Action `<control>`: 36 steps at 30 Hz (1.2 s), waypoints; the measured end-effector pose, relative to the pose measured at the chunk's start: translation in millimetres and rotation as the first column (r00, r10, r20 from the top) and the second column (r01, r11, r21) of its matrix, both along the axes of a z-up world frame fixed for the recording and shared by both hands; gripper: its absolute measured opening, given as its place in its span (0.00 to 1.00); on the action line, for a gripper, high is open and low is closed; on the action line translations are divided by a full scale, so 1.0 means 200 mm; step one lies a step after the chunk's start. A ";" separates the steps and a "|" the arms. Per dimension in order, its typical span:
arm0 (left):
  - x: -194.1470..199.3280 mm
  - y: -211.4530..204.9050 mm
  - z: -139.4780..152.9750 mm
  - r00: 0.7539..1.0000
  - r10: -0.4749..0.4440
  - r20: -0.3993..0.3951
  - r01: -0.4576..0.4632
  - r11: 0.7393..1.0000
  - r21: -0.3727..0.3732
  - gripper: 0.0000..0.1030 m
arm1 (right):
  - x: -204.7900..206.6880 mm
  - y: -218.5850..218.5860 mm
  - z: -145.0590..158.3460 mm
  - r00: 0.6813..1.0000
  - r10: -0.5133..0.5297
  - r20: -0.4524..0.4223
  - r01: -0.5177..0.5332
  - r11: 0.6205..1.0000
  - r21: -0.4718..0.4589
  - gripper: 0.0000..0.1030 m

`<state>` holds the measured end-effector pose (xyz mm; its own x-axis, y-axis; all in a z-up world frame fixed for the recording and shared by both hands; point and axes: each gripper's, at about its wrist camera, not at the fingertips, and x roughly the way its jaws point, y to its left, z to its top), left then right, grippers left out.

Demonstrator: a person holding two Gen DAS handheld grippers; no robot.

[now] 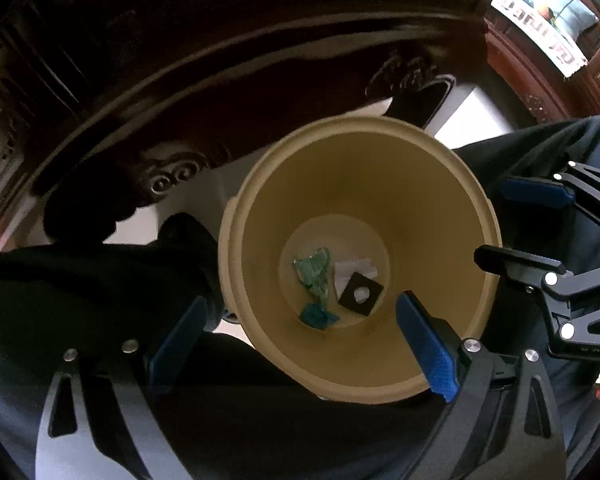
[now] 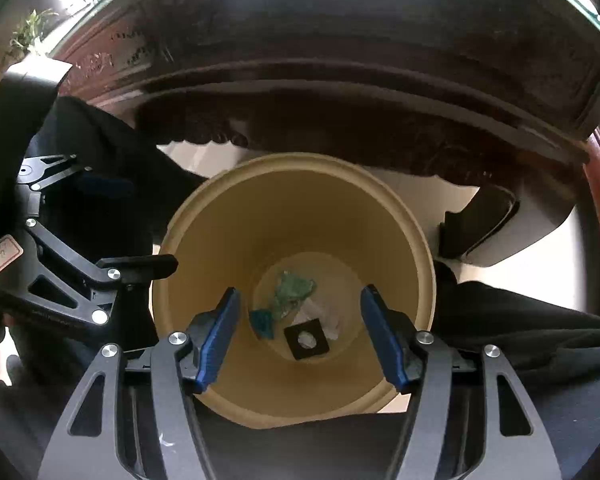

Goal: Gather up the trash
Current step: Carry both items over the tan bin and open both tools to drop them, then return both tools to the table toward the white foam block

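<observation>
One tan bin [image 2: 300, 208] fills center frame, holding four scraps: two green-blue wrappers [image 2: 292, 292], one white paper [image 2: 320, 316], one black square [image 2: 306, 338]. Both the left gripper [image 1: 296, 332] and the right gripper [image 2: 300, 336] hang spread and empty.

Bin [image 1: 440, 208] near rim hidden behind dark trousers [image 1: 260, 420] in left view; same in right view, lower rim [image 2: 300, 416] covered by dark cloth. Left gripper [image 1: 300, 344] bodies cut off by bottom edge; left pad [image 1: 176, 340] partly lost against dark fabric. Right gripper [image 2: 300, 336] arms likewise cut by bottom edge. Green scrap [image 2: 292, 292] too small and soft to identify; white paper [image 1: 354, 270] partly covered by black square piece [image 1: 360, 294]. Carved table [image 2: 340, 80] underside dark, detail unreadable, cropped by frame top. Label [image 2: 0, 258] at left edge: writing illegible.
</observation>
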<state>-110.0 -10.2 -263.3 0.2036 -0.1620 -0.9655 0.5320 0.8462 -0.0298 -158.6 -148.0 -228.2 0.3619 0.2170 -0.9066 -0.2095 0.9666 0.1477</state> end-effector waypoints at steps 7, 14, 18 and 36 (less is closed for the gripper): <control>0.07 0.04 0.23 0.990 0.078 0.121 -0.066 0.993 -0.097 0.92 | 0.01 -0.06 0.19 0.990 -0.025 0.139 0.017 0.998 0.057 0.59; 0.22 0.09 0.68 0.911 0.221 0.349 -0.143 0.961 -0.236 0.93 | 0.07 -0.16 0.60 0.891 -0.098 0.443 0.063 0.994 0.094 0.81; 0.34 0.09 0.87 0.858 0.295 0.421 -0.178 0.939 -0.295 0.96 | 0.16 -0.19 0.84 0.800 -0.129 0.586 0.093 0.991 0.091 0.92; 1.15 0.04 1.11 0.768 0.512 0.383 -0.355 0.840 -0.411 0.96 | 0.73 -0.24 1.05 0.737 -0.139 0.661 0.056 0.988 0.145 0.92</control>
